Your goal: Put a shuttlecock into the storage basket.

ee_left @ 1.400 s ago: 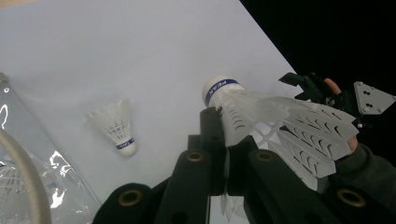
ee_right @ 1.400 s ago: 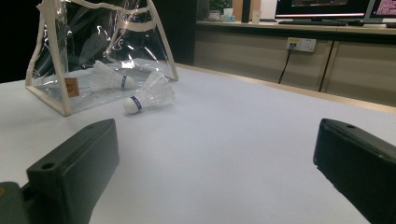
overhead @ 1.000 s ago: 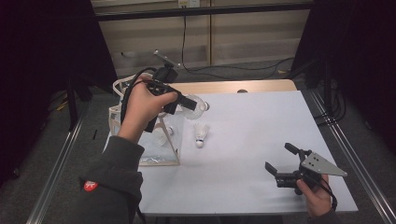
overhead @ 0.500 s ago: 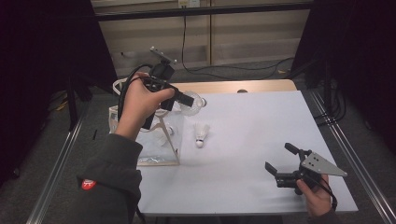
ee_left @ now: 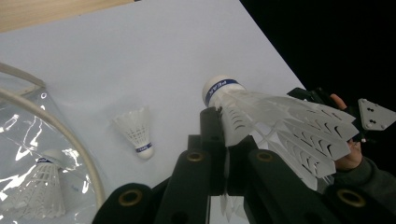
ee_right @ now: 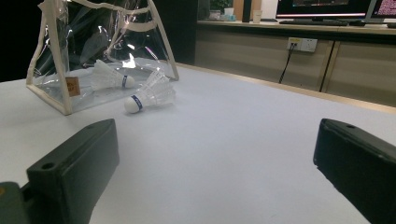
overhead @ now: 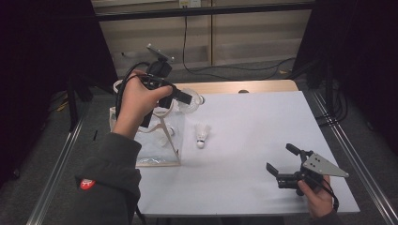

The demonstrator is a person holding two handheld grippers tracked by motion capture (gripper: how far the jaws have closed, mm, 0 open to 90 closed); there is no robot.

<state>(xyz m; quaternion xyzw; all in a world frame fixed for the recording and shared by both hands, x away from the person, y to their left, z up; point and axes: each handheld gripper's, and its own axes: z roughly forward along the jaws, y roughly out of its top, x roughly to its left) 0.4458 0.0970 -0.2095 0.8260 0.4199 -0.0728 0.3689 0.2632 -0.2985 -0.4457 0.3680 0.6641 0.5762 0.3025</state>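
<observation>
While your left gripper (overhead: 180, 96) clamps a white feathered shuttlecock (ee_left: 280, 121) above the clear plastic tote bag (overhead: 157, 140), lower it cork-first toward seven o'clock into the mouth. Another white shuttlecock (overhead: 201, 134) lies just beside the bag; your right gripper (overhead: 281, 161) rests spread at five o'clock.

The white surface (overhead: 263, 126) lies open between the two tools. Only a loose shuttlecock (overhead: 202, 134) and the clear bag (overhead: 157, 145) just beside it block the left side.
</observation>
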